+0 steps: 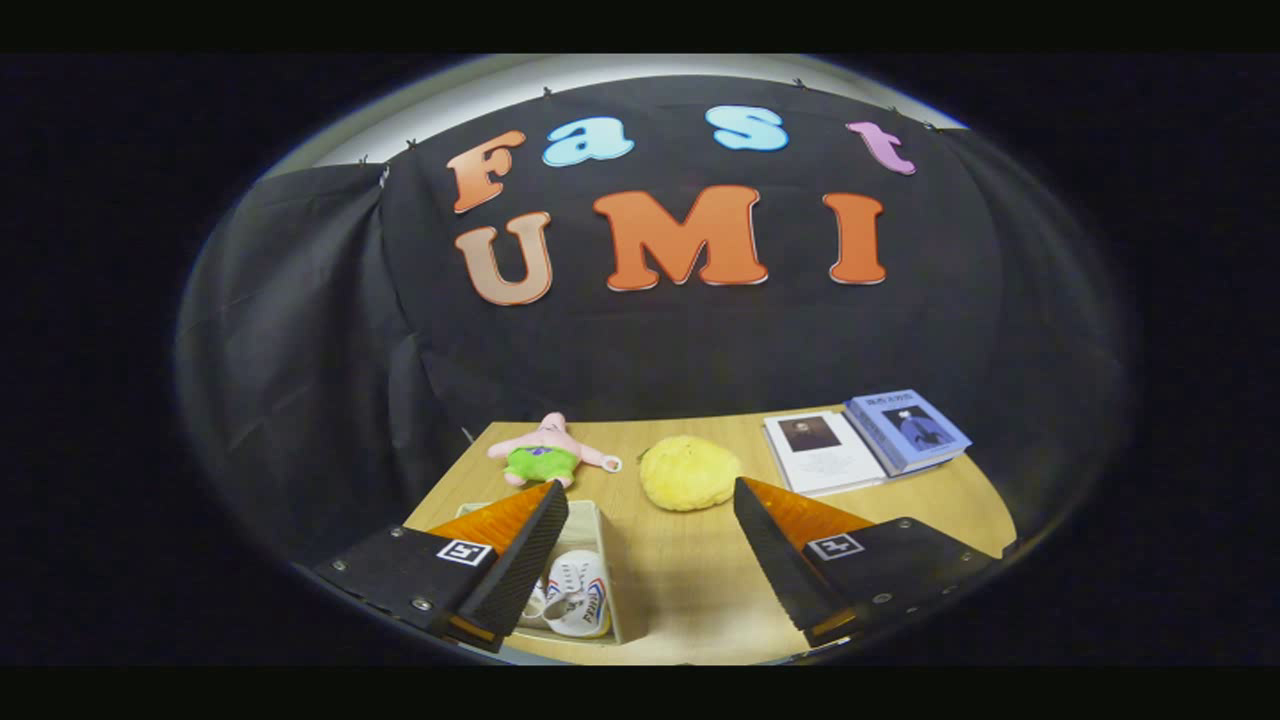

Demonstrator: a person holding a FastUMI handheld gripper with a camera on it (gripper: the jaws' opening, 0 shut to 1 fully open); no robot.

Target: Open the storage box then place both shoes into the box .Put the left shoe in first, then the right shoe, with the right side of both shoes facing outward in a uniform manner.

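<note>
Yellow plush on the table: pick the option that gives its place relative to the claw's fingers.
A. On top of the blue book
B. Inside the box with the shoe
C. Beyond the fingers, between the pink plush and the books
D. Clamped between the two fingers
C: the yellow plush lies on the table beyond the open claw, with the pink plush to one side and the books to the other.

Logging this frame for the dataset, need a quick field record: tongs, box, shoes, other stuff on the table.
tongs: open, holding nothing, above the table
box: open, under the left finger
shoes: white pair inside the box, partly hidden by that finger
toy: pink and green plush, beyond the box
yellow lump: just ahead, between the fingers
books: two, beyond the right finger
</note>
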